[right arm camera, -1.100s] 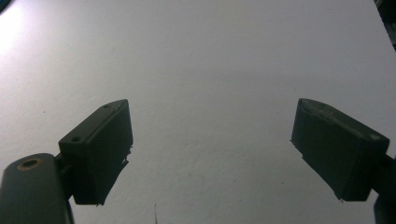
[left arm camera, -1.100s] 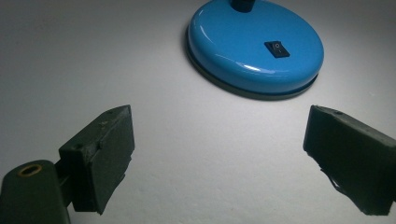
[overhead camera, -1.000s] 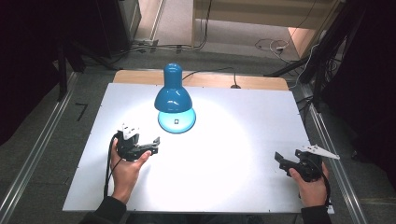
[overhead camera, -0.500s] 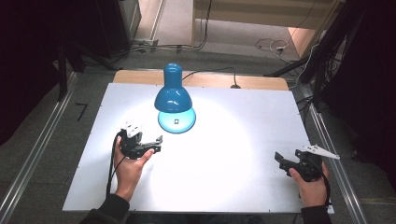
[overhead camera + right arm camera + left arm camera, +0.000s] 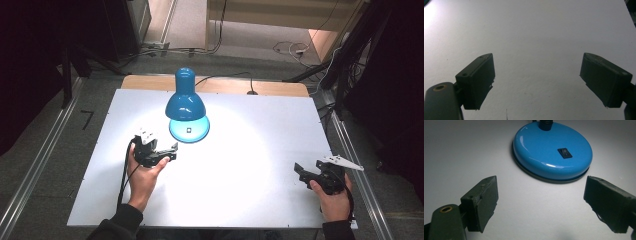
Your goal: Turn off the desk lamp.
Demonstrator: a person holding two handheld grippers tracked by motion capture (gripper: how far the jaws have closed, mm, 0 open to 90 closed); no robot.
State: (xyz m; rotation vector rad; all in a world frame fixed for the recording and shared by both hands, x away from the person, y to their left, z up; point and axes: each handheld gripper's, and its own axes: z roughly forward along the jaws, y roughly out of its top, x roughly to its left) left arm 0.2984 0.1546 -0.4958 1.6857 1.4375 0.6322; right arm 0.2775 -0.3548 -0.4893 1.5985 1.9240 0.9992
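A blue desk lamp stood lit at about twelve o'clock on the white table, its round base carrying a black rocker switch. The left gripper sat near the base at roughly seven o'clock from it, jaws spread wide and empty, apparently lined up for the switch. In the left gripper view the base lay ahead of the fingers, apart from both. The right gripper, jaws also wide and empty, rested at the table's four o'clock, seemingly idle.
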